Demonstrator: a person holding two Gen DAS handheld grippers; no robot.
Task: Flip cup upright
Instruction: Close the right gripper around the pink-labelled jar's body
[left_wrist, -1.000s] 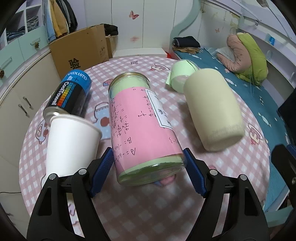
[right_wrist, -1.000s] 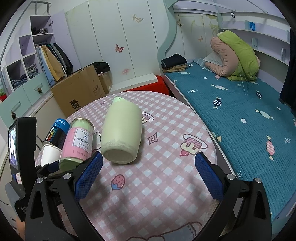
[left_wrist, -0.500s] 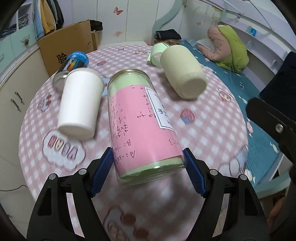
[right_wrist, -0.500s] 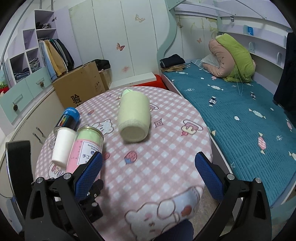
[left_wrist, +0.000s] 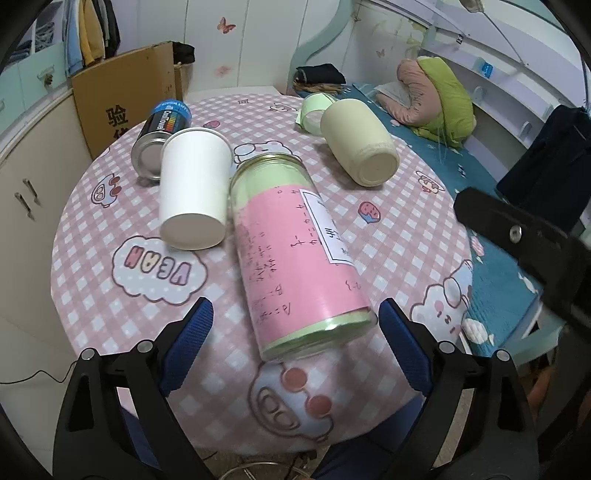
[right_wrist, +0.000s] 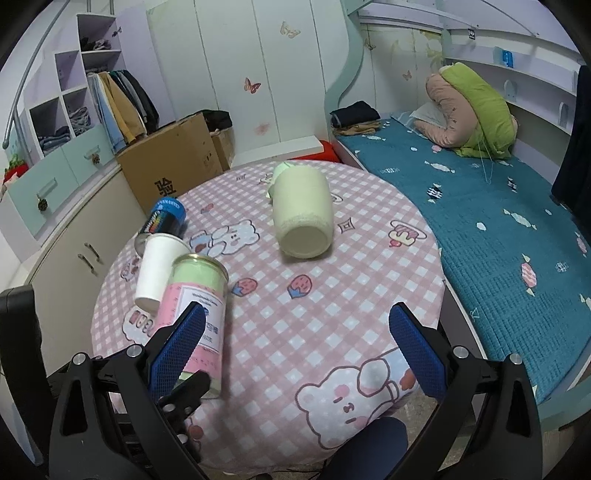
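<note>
A pink-and-green labelled jar (left_wrist: 299, 254) lies on its side near the front of the round table (left_wrist: 110, 325); it also shows in the right wrist view (right_wrist: 195, 306). A white paper cup (left_wrist: 192, 192) lies on its side beside it, base toward me, also in the right wrist view (right_wrist: 157, 271). A cream cup (left_wrist: 360, 147) lies on its side at the back right, also in the right wrist view (right_wrist: 303, 216). My left gripper (left_wrist: 295, 332) is open, its pads apart from the jar's near end. My right gripper (right_wrist: 295, 343) is open and empty over the table's front.
A black-and-blue can (left_wrist: 162, 136) lies behind the white cup. A pale green roll (left_wrist: 314, 110) lies behind the cream cup. A cardboard box (right_wrist: 173, 166) and cabinets stand at the left, a bed (right_wrist: 498, 229) at the right.
My left gripper opened and let go of the jar, which now lies on the table, and both grippers drew back toward the table's front edge.
</note>
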